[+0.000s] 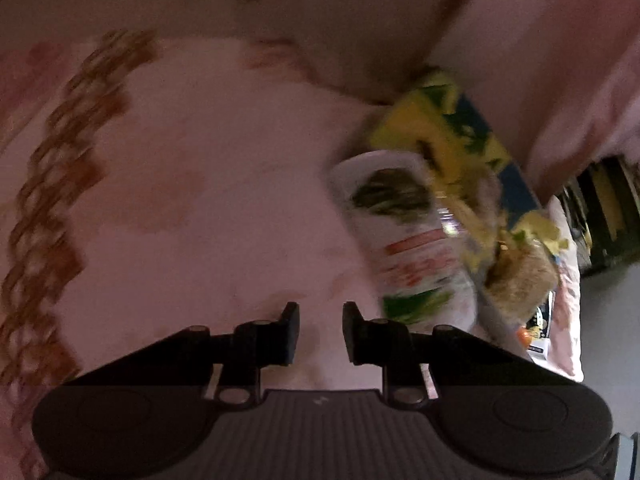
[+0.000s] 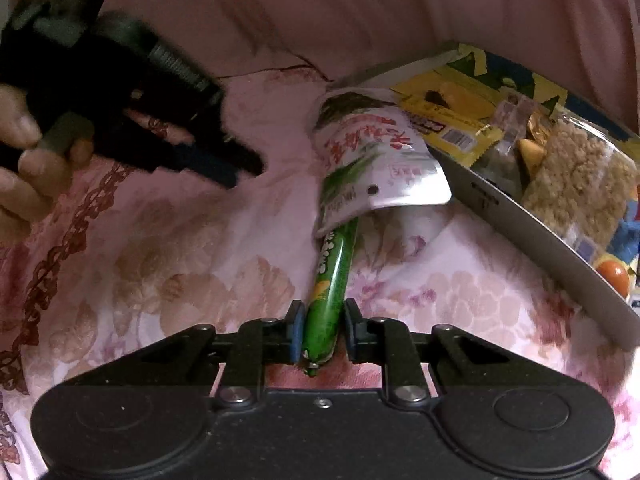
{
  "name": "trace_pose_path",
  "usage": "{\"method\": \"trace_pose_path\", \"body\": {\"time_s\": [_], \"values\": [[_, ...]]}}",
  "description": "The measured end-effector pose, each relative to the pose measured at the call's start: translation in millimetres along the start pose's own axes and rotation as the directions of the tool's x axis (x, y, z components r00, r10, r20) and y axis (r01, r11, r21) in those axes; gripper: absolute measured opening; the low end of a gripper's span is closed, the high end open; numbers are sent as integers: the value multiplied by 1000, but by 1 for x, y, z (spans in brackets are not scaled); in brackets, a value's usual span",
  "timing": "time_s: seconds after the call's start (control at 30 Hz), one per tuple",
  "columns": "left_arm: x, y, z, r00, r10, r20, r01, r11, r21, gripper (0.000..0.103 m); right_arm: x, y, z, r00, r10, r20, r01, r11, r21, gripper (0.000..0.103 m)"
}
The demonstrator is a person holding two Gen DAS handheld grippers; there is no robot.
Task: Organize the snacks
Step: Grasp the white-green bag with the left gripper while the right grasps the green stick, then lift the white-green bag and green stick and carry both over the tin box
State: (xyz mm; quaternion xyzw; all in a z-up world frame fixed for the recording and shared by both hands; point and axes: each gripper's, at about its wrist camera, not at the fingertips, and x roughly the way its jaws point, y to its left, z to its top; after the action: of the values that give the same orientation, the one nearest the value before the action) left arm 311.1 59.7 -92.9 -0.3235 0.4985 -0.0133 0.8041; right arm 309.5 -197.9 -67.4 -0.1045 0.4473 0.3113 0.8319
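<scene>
Dim light falls on a pink floral bedspread (image 2: 200,264) with creases.

Right gripper (image 2: 320,334) pitched down toward the pink floral bedspread (image 2: 192,264), jaws clamped on the near end of a green sausage stick (image 2: 330,300), blue pads pressing both its sides. Left gripper (image 1: 320,330) also angled down over the bedspread, jaws drawn in to a narrow gap with nothing between them, fingers (image 1: 290,332) dark and bare. In the right wrist view the left gripper sits above the bedspread at upper left, blurred, with the person's left hand (image 2: 24,160) wrapped around its handle, fingertips curled at the trigger.
</scene>
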Motion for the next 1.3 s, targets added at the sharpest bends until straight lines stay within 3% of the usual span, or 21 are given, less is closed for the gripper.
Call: {"method": "trace_pose_path", "body": {"time_s": [0.1, 0.37, 0.53, 0.63, 0.83, 0.93, 1.17, 1.3], "values": [[-7, 15, -5, 1000, -17, 1, 17, 999, -43, 27, -2, 4, -3, 1000, -22, 5, 22, 1000, 2, 22], [-4, -16, -5, 993, -82, 79, 75, 994, 82, 79, 6, -12, 0, 990, -126, 55, 123, 990, 66, 19], [9, -39, 8, 985, -139, 106, 128, 987, 100, 88, 17, -21, 5, 988, -133, 75, 125, 986, 108, 19], [17, -59, 18, 990, -79, 118, 64, 990, 129, 95, 20, -16, 6, 987, -141, 80, 134, 988, 80, 20], [52, -95, 24, 996, 69, 56, -78, 982, 170, 98, 22, -19, 6, 987, -130, 91, 122, 988, 90, 20], [67, -98, 20, 992, 120, 37, -125, 977, 172, 92, 20, -17, 4, 986, -135, 100, 126, 988, 94, 20], [55, -74, 20, 997, 46, 56, -51, 994, 96, 62, 18, -11, 3, 985, -155, 80, 148, 986, 81, 20], [46, -50, 22, 999, -9, 46, 8, 1000, 22, 59, 10, -4, -2, 984, -169, 55, 164, 984, 72, 19]]}}
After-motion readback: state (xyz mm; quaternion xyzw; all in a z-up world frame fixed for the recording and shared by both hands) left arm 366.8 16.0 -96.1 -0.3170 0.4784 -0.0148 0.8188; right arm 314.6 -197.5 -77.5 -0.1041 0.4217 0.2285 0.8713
